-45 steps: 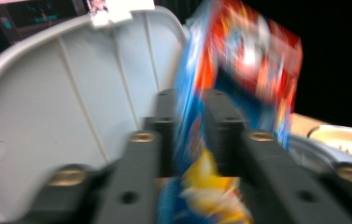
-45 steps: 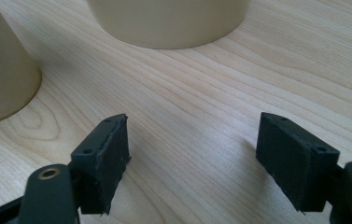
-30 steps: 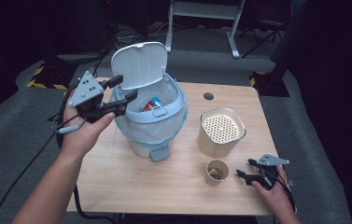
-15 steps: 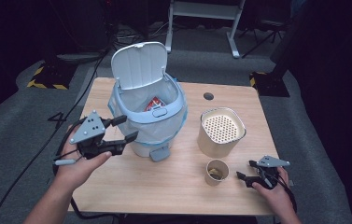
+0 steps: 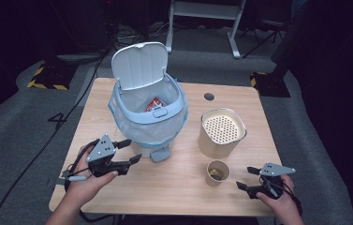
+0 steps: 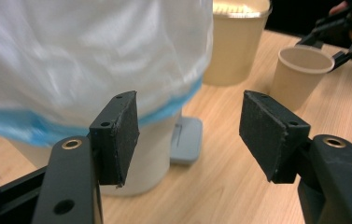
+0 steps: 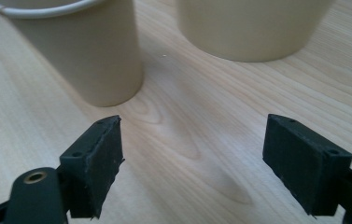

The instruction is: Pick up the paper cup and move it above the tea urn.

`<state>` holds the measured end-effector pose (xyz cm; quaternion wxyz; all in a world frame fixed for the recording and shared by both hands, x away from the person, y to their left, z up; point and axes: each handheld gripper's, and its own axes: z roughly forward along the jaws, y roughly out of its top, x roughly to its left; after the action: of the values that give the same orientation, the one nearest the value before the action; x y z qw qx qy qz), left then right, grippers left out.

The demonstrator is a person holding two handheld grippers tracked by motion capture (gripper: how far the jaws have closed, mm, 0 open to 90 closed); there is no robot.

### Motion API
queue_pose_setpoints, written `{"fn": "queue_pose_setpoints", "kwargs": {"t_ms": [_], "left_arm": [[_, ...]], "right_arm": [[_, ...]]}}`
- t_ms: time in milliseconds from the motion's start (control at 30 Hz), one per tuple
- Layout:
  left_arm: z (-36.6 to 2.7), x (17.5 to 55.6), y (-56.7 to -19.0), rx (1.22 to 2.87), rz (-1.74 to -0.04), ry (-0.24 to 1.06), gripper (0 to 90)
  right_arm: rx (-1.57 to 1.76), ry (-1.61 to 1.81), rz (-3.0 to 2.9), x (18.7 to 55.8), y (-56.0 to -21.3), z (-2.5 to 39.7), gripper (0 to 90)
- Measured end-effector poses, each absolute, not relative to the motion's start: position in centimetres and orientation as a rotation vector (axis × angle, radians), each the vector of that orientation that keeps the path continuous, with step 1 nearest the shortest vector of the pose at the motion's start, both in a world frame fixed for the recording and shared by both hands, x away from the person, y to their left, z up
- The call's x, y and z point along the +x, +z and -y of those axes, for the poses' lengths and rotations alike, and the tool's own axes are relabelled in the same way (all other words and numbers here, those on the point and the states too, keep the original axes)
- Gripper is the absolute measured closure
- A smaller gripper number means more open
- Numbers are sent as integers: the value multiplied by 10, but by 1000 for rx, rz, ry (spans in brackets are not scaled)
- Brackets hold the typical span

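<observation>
Left gripper [image 5: 129, 151] has dropped from the pedal bin's [image 5: 148, 123] rim to the table's [image 5: 183, 192] near-left corner, jaws wide, empty. Right gripper [image 5: 247, 178], also wide, sits beside the paper cup [image 5: 217, 172] near front edge, prob. lined up to grab it; lid's up for dumping.
</observation>
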<state>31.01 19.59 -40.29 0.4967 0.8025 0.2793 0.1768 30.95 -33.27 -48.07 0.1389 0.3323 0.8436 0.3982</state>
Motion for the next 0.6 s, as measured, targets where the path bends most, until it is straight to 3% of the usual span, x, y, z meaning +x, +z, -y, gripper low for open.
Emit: {"fn": "queue_pose_setpoints", "kwargs": {"t_ms": [133, 600], "left_arm": [[-193, 313, -423, 1972, -706, 444, 378], [-191, 332, -476, 2038, -877, 326, 390]], "right_arm": [[886, 1193, -2476, 304, -478, 324, 229], [836, 1257, -2453, 294, -481, 301, 202]]}}
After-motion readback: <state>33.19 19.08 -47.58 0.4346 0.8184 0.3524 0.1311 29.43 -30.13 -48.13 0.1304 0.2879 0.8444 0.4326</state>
